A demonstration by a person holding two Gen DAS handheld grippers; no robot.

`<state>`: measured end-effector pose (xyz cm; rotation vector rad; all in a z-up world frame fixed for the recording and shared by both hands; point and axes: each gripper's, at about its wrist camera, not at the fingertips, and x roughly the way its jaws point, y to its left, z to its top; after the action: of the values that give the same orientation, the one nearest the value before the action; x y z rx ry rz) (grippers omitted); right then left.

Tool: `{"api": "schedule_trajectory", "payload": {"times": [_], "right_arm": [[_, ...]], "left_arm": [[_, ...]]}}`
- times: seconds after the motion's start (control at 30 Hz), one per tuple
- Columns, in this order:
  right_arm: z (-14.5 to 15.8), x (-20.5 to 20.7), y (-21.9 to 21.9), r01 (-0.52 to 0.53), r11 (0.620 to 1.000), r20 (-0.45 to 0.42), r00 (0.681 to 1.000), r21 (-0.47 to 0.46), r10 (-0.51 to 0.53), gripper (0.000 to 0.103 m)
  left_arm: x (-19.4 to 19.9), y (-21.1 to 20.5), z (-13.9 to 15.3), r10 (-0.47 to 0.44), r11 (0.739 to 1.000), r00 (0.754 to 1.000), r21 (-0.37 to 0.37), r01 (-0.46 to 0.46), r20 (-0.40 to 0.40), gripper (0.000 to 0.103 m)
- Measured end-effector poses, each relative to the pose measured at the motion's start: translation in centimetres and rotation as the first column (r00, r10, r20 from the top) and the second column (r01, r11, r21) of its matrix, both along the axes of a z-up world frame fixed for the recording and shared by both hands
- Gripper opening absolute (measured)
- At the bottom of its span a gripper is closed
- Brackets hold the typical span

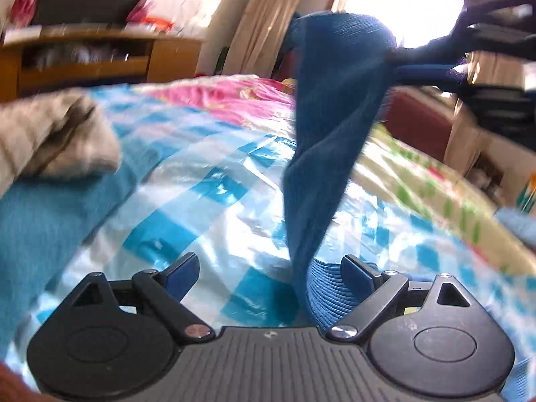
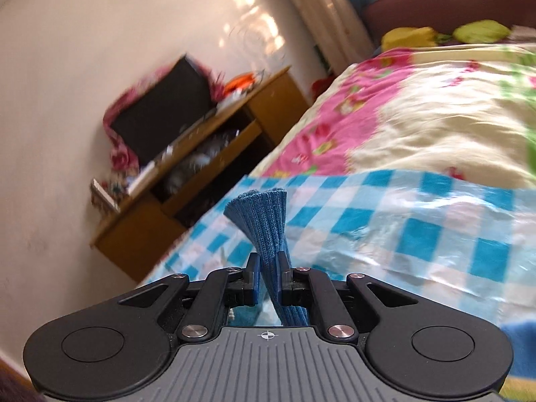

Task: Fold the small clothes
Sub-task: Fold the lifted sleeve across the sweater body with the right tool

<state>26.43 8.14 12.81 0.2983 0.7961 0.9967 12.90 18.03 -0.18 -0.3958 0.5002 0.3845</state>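
From the left wrist, the blue sock [image 1: 328, 154] hung as a long, twisted strip of ribbed knit, darker in the middle and paler at its ribbed cuff. Its near end lay just inside the right finger of the left gripper [image 1: 269, 273], whose fingers [image 1: 182, 276] stood wide apart and did not press on the cloth. The far, upper end of the sock ran to the right gripper [image 1: 435, 60], high at the right, where it was bunched tight. Below lay the bed [image 1: 207, 181], covered with a glossy blue-and-white checked sheet, and beyond that a pink floral quilt [image 1: 234, 97]. A beige folded garment [image 1: 57, 137] sat at the left on a teal cloth [image 1: 43, 221]. A wooden shelf unit [image 1: 87, 57] stood far left, blurred.

From the right wrist, the right gripper [image 2: 268, 276] had its fingers [image 2: 254, 278] closed on the sock [image 2: 264, 224], which fanned out above them in fine vertical ribs with a neat hemmed edge, and passed down between them. It was held above the near edge of the checked sheet [image 2: 418, 234]. The shelf unit [image 2: 187, 171] stood at the left against a pale wall. No brand, label or writing could be read in either view.
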Motion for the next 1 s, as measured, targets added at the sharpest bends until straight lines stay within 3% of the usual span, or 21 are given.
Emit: {"api": "schedule_trajectory", "payload": {"times": [0.1, 0.23, 0.33, 0.4, 0.47, 0.63, 0.67, 0.83, 1.0], "right_arm": [[0.6, -0.5, -6.7, 0.115, 0.989, -0.041, 0.993, 0.091, -0.111, 0.004], [0.0, -2.6, -16.3, 0.274, 0.947, -0.068, 0.961, 0.168, -0.267, 0.003], [-2.8, -3.9, -21.6, 0.396, 0.909, -0.086, 0.918, 0.130, -0.387, 0.004], [-5.7, -4.0, -23.2, 0.424, 0.902, -0.157, 0.899, 0.075, -0.409, 0.011], [-8.4, -3.6, -22.8, 0.396, 0.917, -0.229, 0.897, 0.039, -0.378, 0.011], [-12.6, -1.3, -18.1, 0.351, 0.936, -0.307, 0.889, -0.022, -0.340, 0.012], [-13.3, -0.8, -17.3, 0.352, 0.936, -0.317, 0.885, -0.026, -0.341, 0.017], [-15.7, 2.0, -15.0, 0.407, 0.913, -0.443, 0.820, 0.003, -0.364, 0.026], [-17.7, 2.6, -13.8, 0.426, 0.903, -0.481, 0.780, -0.060, -0.400, 0.031]], "left_arm": [[1.1, -2.0, 0.4, -0.030, 0.998, 0.999, 0.051, 0.031, -0.019, 0.095], [2.0, -5.1, 0.4, -0.089, 0.990, 0.995, 0.104, 0.094, -0.045, 0.095], [2.3, -7.0, -0.3, -0.120, 0.979, 0.987, 0.151, 0.135, -0.103, 0.095], [2.4, -7.8, -1.1, -0.116, 0.977, 0.983, 0.161, 0.138, -0.142, 0.095], [2.0, -8.1, -1.2, -0.103, 0.977, 0.983, 0.171, 0.129, -0.155, 0.095], [1.4, -6.9, -1.2, -0.056, 0.978, 0.988, 0.192, 0.083, -0.142, 0.095], [1.3, -6.6, -1.3, -0.048, 0.980, 0.989, 0.186, 0.074, -0.141, 0.095], [1.1, -4.8, -2.4, -0.040, 0.994, 0.989, 0.099, 0.054, -0.143, 0.095], [1.0, -3.9, -2.9, -0.058, 0.997, 0.990, 0.038, 0.063, -0.125, 0.095]]}}
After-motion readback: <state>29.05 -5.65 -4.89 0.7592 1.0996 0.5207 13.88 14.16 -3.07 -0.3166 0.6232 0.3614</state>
